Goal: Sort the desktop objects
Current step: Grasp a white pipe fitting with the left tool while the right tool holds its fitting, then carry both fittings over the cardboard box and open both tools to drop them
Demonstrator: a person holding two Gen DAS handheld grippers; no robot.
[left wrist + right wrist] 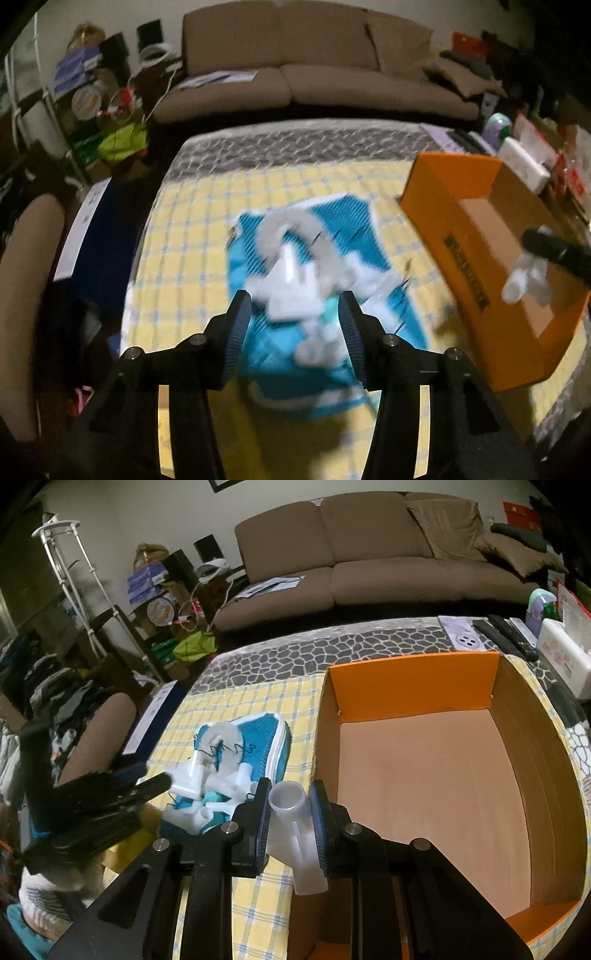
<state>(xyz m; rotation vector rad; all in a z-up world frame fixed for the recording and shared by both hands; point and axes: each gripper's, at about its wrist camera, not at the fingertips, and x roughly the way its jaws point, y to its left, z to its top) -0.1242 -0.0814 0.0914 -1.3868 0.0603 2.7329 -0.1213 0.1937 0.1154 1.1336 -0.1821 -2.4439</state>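
A pile of white plastic pipe fittings (295, 288) lies on a blue knitted mat (328, 369) on the yellow checked tablecloth; it also shows in the right wrist view (210, 782). My left gripper (295, 306) is open, its jaws on either side of the near end of the pile, blurred by motion. My right gripper (290, 805) is shut on a white pipe fitting (291, 823) and holds it over the near left corner of the orange cardboard box (410, 683). The box floor is bare. The right gripper with its fitting shows over the box in the left wrist view (528, 273).
Remote controls (506, 631) and a white tissue box (565, 657) lie at the table's far right. A brown sofa (369, 554) stands behind the table. Clutter and a rack (74, 572) stand at the left. A dark blue box (88, 229) lies along the table's left edge.
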